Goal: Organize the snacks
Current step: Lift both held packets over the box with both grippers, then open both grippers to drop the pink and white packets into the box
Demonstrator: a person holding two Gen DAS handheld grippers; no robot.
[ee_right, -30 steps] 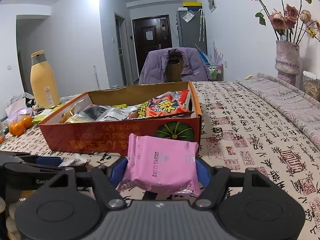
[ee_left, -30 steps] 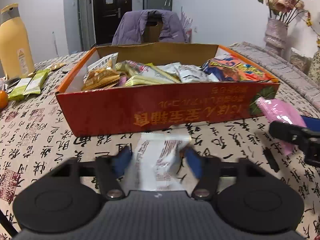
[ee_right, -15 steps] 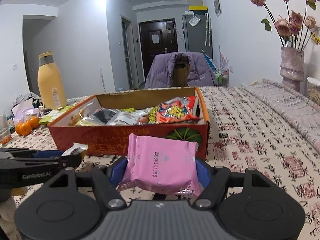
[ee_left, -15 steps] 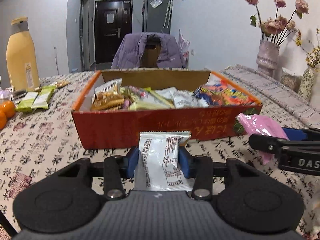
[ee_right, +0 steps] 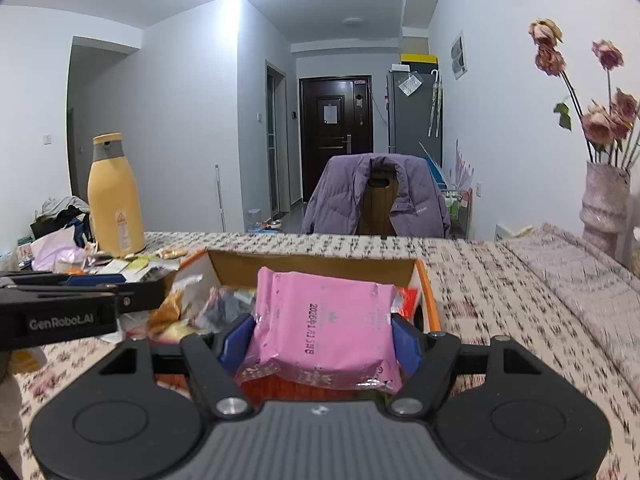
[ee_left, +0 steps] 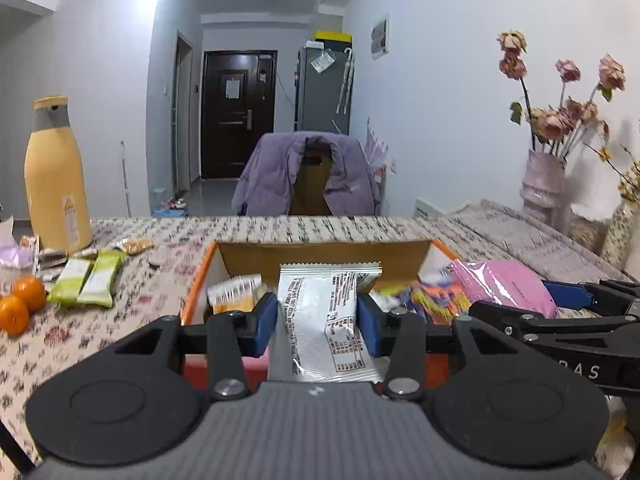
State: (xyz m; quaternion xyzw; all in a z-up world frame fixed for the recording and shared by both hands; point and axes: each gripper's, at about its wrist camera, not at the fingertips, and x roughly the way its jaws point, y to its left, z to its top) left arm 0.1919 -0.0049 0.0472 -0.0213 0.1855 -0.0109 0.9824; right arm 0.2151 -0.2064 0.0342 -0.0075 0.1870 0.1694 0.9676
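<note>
White snack packet, printed in black, crimped top edge, is held upright between the blue pads of the left tool, in front of the open box. Pink sealed packet, date stamp showing, is clamped flat-side-up in the right tool. The red-and-orange cardboard box is seen loaded with mixed wrapped snacks on the patterned worktop.

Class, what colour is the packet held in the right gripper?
Pink. The packet sits clamped in the right gripper; the right wrist view shows it best.
</note>
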